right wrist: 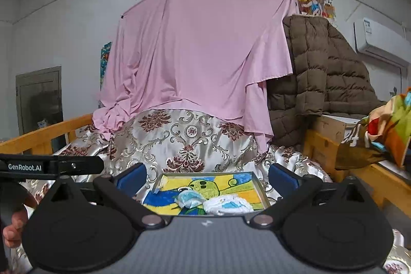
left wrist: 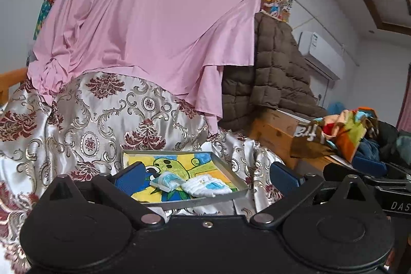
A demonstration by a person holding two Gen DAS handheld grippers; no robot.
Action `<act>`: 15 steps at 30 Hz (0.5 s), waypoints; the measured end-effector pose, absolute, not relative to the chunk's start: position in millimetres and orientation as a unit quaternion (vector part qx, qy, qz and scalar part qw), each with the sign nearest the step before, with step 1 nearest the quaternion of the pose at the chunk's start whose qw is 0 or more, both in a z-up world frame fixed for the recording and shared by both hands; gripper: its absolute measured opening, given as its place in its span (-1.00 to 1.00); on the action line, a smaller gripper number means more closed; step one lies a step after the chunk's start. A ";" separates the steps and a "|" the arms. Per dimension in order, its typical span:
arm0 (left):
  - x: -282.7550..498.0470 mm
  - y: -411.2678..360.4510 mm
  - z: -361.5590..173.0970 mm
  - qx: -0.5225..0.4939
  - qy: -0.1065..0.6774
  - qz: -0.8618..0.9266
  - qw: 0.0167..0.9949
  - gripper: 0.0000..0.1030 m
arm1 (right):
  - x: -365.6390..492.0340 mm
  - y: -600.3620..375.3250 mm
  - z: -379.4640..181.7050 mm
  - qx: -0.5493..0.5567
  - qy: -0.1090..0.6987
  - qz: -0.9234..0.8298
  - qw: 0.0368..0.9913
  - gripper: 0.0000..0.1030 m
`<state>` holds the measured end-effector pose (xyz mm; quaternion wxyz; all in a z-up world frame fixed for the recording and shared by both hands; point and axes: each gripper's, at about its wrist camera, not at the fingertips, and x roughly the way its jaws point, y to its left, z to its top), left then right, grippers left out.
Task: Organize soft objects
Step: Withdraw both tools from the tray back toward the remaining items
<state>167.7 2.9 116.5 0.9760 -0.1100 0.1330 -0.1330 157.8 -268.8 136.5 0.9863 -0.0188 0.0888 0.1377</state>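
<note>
A large pink sheet (right wrist: pixel 200 48) hangs from a wall rail and drapes onto a silver satin cover with maroon floral damask (right wrist: pixel 185 143). Beside it on the right, a brown quilted down jacket (right wrist: pixel 331 73) lies over a wooden frame (right wrist: pixel 323 145). A white wall air conditioner (right wrist: pixel 380 40) sits above.

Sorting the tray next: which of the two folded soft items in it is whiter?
The right-hand bundle, mostly white with small blue marks; the left-hand one beside it in the tray is bluer and smaller.
</note>
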 end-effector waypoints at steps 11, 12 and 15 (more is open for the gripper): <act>94.8 -7.5 88.9 -0.074 0.139 -0.145 0.977 0.99 | 90.9 -265.6 105.9 -0.039 0.098 0.145 0.984 1.00; 90.9 -7.9 85.7 -0.071 0.140 -0.146 0.977 0.99 | 87.5 -265.9 103.0 -0.037 0.100 0.145 0.984 0.99; 80.2 -9.2 75.2 -0.062 0.148 -0.148 0.976 0.99 | 78.4 -267.6 94.2 -0.035 0.106 0.144 0.983 0.99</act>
